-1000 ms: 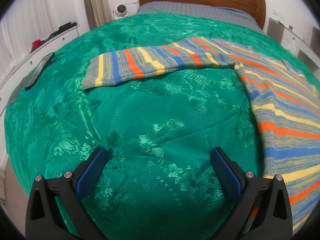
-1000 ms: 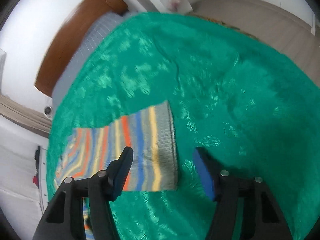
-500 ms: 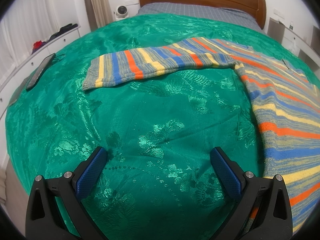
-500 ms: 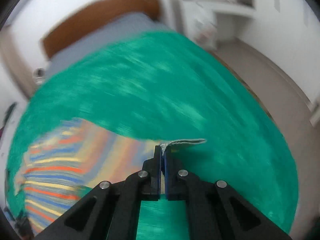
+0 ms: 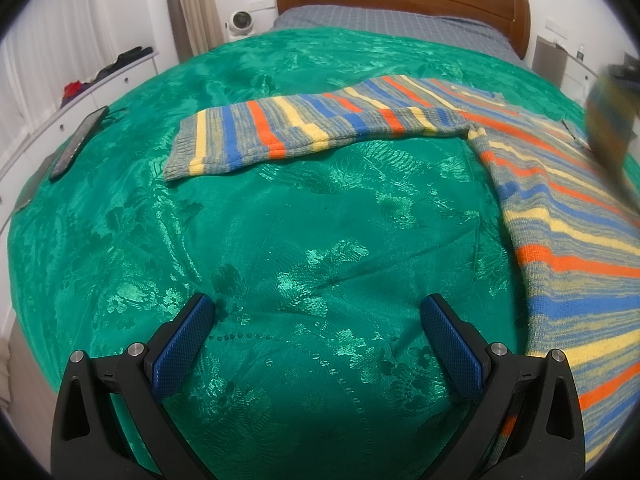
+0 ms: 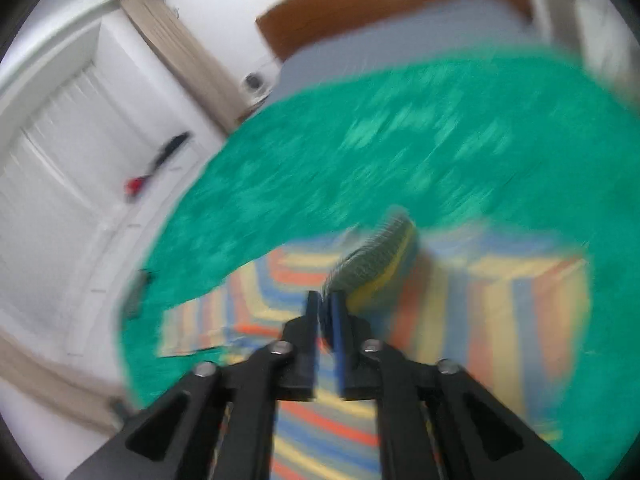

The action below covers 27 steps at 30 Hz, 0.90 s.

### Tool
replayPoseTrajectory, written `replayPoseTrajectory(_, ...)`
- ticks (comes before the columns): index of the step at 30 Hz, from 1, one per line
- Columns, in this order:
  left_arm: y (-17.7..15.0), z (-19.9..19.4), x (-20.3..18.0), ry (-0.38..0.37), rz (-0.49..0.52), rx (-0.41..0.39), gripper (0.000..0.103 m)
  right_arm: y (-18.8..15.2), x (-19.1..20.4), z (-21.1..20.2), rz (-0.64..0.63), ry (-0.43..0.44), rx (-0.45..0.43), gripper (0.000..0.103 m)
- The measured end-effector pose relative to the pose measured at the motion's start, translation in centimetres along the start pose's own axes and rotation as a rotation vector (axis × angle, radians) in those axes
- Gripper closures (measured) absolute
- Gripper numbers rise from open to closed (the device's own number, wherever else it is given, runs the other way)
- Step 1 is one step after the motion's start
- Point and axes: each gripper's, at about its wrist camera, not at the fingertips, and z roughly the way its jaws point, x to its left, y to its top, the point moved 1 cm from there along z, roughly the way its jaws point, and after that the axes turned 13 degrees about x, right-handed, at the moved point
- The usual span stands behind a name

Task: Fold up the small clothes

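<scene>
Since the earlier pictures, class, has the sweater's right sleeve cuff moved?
Yes. The cuff, once flat on the green bedspread, now hangs lifted at the right gripper, carried inward over the sweater's striped body, toward the window side.

No readable text, label, brand, number or sign in either view. Left wrist view sharp: striped sweater, green bedspread, dark phone at far left edge, white drawer unit all bear no lettering. Phone screen dark, blank. Right wrist view heavily motion-blurred; any small print there possibly lost to blur, cannot tell.
</scene>
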Motion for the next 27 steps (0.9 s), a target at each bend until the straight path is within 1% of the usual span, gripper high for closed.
replayPoseTrajectory(1,0.1,0.1,0.2,0.000,0.000,0.000,0.000,-0.3,-0.2,1.1,0.036,0.057,0.020,0.069)
replayPoseTrajectory(2,0.0,0.0,0.0,0.000,0.000,0.000,0.000,-0.6,-0.8,1.9,0.077,0.130,0.029,0.055)
replayPoseTrajectory(3,0.0,0.0,0.0,0.000,0.000,0.000,0.000,-1.1,-1.4,2.3,0.105,0.177,0.021,0.052)
replayPoseTrajectory(5,0.0,0.0,0.0,0.000,0.000,0.000,0.000,-2.4,-2.1,1.8,0.110,0.193,0.009,0.052)
replayPoseTrajectory(7,0.0,0.0,0.0,0.001,0.000,0.000,0.000,-3.6,-3.1,0.7,0.103,0.147,0.000,0.052)
replayPoseTrajectory(8,0.0,0.0,0.0,0.001,-0.001,0.000,0.000,-4.6,-4.5,-0.5,0.101,0.099,-0.014,0.051)
replayPoseTrajectory(9,0.0,0.0,0.0,0.001,-0.001,0.000,0.000,-5.6,-4.7,-1.0,0.100,0.065,-0.024,0.051)
replayPoseTrajectory(10,0.0,0.0,0.0,0.001,-0.001,0.000,0.000,-6.9,-6.2,-2.5,0.104,0.005,-0.044,0.051)
replayPoseTrajectory(11,0.0,0.0,0.0,0.002,0.000,-0.001,0.000,-8.4,-6.8,-3.4,0.108,-0.045,-0.062,0.050)
replayPoseTrajectory(13,0.0,0.0,0.0,0.001,0.000,-0.001,0.000,-11.7,-9.3,-6.0,0.113,-0.170,-0.100,0.047)
replayPoseTrajectory(14,0.0,0.0,0.0,0.002,0.000,-0.001,0.000,-13.3,-10.8,-7.2,0.117,-0.224,-0.112,0.043)
replayPoseTrajectory(16,-0.1,0.0,-0.1,0.006,0.001,-0.004,0.000,-16.3,-13.3,-8.8,0.136,-0.300,-0.116,0.043)
replayPoseTrajectory(18,0.0,0.0,-0.2,0.009,0.000,-0.006,0.000,-18.9,-15.6,-9.3,0.160,-0.374,-0.119,0.043)
replayPoseTrajectory(20,-0.1,0.0,-0.2,0.012,-0.001,-0.009,0.000,-21.3,-17.3,-10.0,0.184,-0.429,-0.144,0.043)
replayPoseTrajectory(22,-0.1,0.0,-0.1,0.014,-0.005,-0.012,0.000,-23.2,-18.4,-10.6,0.201,-0.460,-0.180,0.043)
replayPoseTrajectory(23,-0.3,-0.1,-0.4,0.016,-0.007,-0.014,0.000,-24.2,-18.9,-10.5,0.208,-0.471,-0.202,0.042)
replayPoseTrajectory(24,-0.3,0.0,-0.4,0.017,-0.007,-0.015,0.000,-25.1,-19.6,-11.3,0.212,-0.472,-0.213,0.041)
replayPoseTrajectory(27,-0.4,-0.1,-0.4,0.018,-0.008,-0.020,0.000,-26.2,-19.8,-10.9,0.203,-0.485,-0.272,0.039)
